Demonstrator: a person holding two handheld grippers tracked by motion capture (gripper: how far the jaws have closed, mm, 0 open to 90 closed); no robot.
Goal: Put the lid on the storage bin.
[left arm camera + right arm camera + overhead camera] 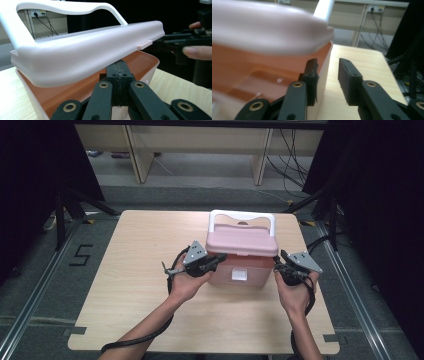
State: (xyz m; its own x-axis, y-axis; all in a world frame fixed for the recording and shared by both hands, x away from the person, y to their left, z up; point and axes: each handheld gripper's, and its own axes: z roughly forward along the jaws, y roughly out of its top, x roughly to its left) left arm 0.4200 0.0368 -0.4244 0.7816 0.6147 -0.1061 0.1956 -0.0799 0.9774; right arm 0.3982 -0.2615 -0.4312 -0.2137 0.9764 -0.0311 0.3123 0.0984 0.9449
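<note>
A pink box [240, 270] with a white handle [242, 215] stands on the wooden table [135, 290], its lid [242, 241] raised a little at the front. My left gripper [220, 258] is shut at the box's left side. In the left gripper view its tips [118, 72] sit under the lifted lid [82, 57], over the orange inside of the base [142, 60]. My right gripper [280, 262] is open at the box's right side. In the right gripper view it [328, 72] straddles the base wall [324, 67], one jaw inside, below the blurred lid [267, 30].
The box stands at the table's middle right, near its right edge [320, 285]. Bare tabletop lies to the left and in front. Behind the table are desk legs [137, 155], floor cables [290, 165] and dark stand legs [75, 205].
</note>
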